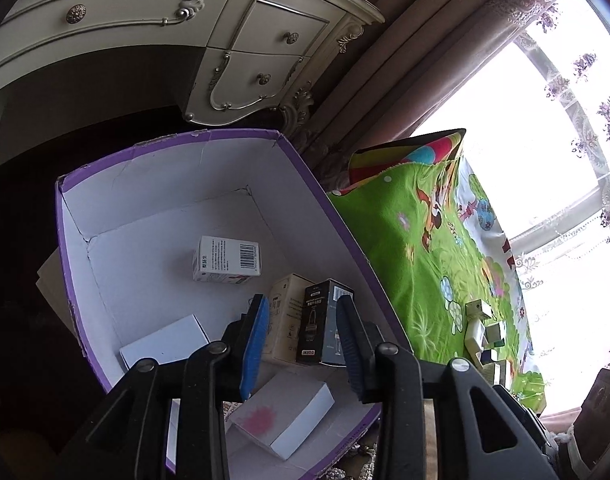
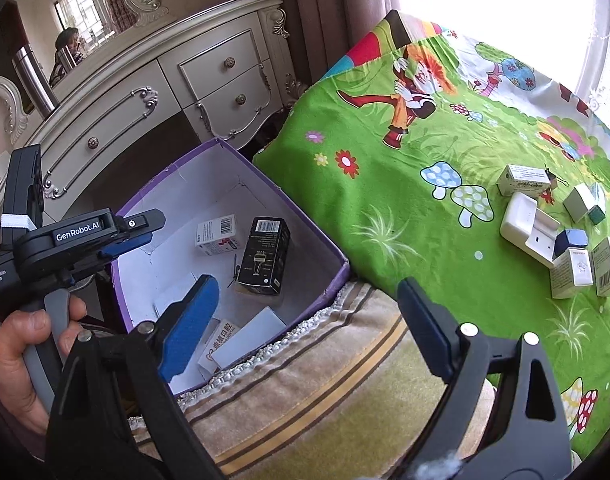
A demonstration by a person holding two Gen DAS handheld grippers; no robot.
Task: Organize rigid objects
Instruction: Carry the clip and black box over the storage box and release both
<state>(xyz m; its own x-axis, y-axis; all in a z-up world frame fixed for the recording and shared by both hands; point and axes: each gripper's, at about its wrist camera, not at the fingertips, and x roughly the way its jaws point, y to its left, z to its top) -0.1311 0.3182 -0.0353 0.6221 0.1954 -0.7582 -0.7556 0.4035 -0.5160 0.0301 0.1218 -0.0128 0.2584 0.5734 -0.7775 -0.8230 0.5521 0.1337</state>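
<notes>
A purple box with a white inside [image 1: 105, 208] [image 2: 177, 184] stands beside the bed. It holds a black carton [image 1: 325, 324] [image 2: 265, 256], a beige carton [image 1: 285, 316], a barcoded white carton [image 1: 227, 260] [image 2: 217, 234] and flat white boxes [image 1: 283, 412] [image 2: 249, 336]. My left gripper [image 1: 303, 340] is open over the box, empty, its pads either side of the beige and black cartons without touching. My right gripper [image 2: 305, 324] is wide open and empty above a striped cushion. Several small cartons [image 2: 545, 232] [image 1: 485, 336] lie on the green bedspread.
A cream dresser with drawers [image 1: 261, 40] [image 2: 153, 92] stands behind the box. The green cartoon bedspread [image 2: 385, 208] [image 1: 425, 260] spreads to the right, below a bright window with curtains. A striped beige cushion [image 2: 305, 392] lies at the box's near edge.
</notes>
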